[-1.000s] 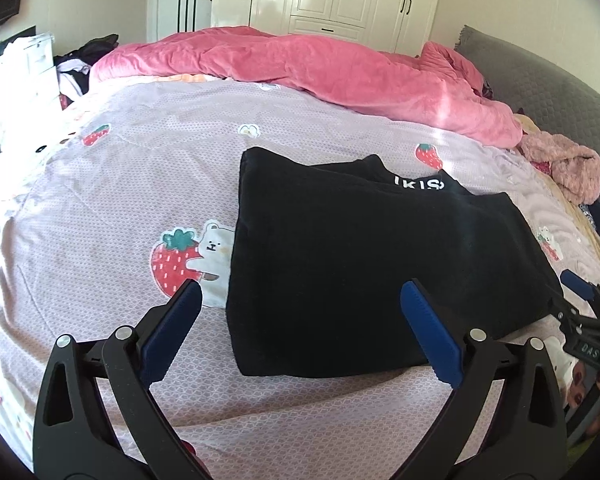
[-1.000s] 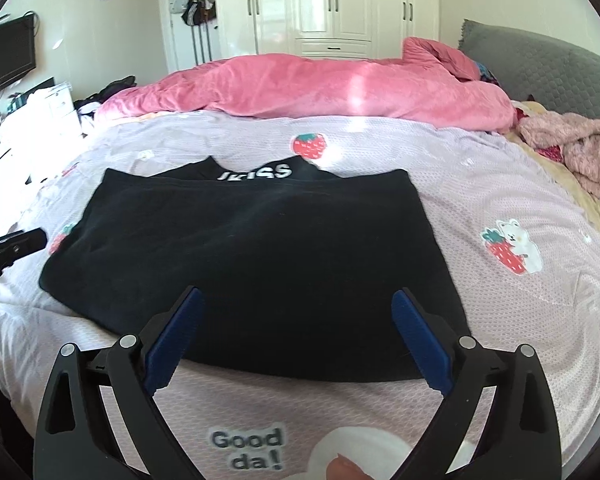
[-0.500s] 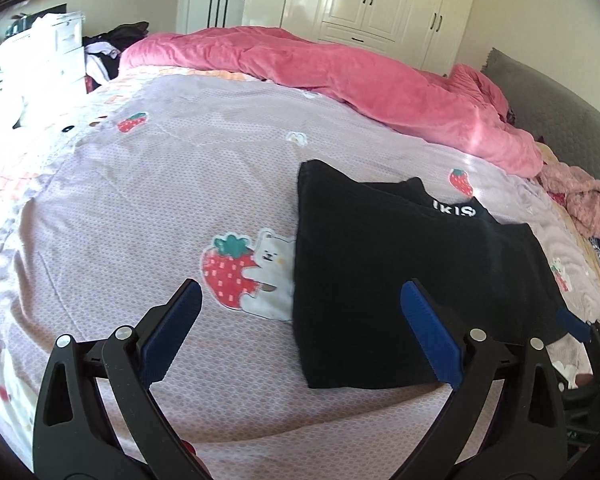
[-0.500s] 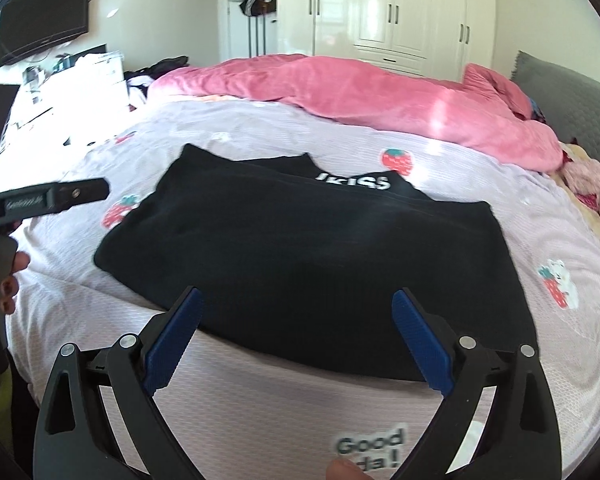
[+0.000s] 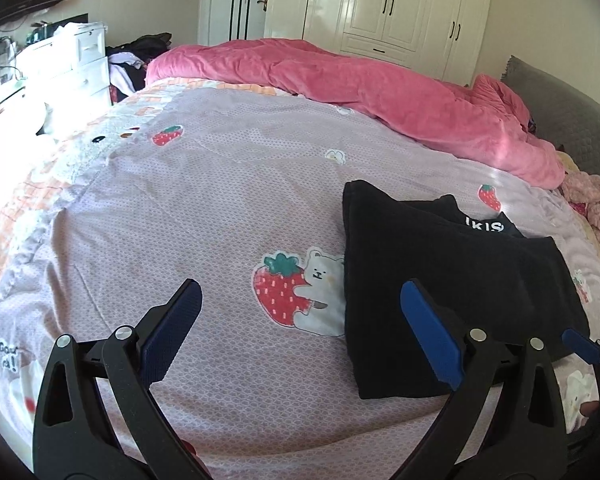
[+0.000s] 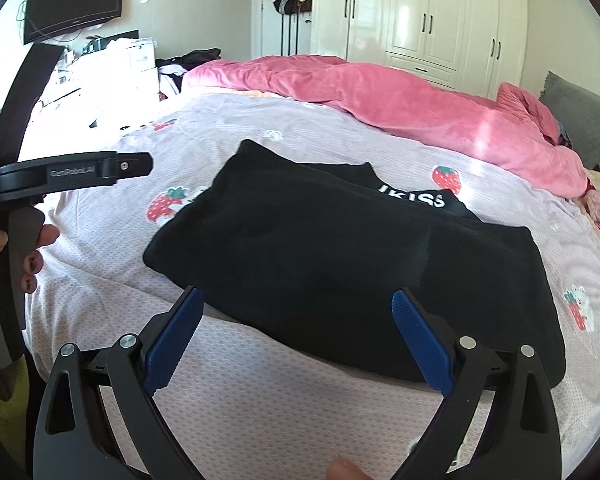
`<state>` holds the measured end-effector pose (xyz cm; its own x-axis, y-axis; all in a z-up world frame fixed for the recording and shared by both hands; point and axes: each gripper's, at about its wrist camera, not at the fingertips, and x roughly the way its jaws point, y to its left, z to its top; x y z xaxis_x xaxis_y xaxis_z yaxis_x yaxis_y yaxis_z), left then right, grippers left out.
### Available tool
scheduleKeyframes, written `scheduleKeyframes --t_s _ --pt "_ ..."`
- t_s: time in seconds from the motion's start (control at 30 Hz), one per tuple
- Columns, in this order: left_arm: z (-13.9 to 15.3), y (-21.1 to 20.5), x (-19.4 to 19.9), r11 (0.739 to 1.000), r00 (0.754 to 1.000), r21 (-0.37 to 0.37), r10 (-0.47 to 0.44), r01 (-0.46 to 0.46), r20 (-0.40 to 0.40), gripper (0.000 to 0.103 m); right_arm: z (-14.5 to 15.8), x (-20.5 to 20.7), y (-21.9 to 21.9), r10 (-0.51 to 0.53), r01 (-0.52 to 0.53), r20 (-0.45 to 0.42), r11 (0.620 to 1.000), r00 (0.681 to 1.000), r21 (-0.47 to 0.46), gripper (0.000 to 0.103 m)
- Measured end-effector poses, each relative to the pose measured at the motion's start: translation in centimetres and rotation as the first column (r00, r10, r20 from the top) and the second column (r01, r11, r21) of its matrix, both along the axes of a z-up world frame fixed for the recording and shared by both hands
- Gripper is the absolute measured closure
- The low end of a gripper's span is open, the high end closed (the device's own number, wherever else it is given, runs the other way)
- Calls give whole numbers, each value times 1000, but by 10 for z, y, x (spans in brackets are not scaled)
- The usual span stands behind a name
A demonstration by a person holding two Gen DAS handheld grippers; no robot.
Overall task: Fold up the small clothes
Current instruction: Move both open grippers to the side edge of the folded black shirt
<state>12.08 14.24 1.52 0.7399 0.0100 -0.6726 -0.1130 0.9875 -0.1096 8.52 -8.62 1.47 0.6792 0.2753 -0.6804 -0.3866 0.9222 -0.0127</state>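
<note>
left wrist: low, bed's left | right wrist: centred | shared: black garment [image 5: 452, 280]

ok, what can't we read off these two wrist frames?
- Black garment: under layers and sleeves hidden by its own fold, both views.
- White lettering: partly covered by the fold.
- Left gripper: right wrist view shows only its side; fingers cut off.

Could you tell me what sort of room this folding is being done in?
A home bedroom, most likely. The black garment lies on a bed sheet printed with strawberries, a pink quilt is bunched along the far side, and white wardrobes line the back wall.
</note>
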Motion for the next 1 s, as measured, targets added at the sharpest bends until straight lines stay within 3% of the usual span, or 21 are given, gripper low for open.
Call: scheduleKeyframes --t_s 0.47,0.63,1.0 --pt "-15 27 14 998 998 -39 54 -55 -31 10 -17 5 53 101 -103 -29 992 994 -71 8" --pt "-27 36 24 995 995 -50 78 -81 -61 10 -30 12 65 102 -106 -37 986 994 -129 8" --pt "-29 29 36 996 996 -36 79 -80 -50 10 -53 28 76 93 -100 -46 975 995 -201 8"
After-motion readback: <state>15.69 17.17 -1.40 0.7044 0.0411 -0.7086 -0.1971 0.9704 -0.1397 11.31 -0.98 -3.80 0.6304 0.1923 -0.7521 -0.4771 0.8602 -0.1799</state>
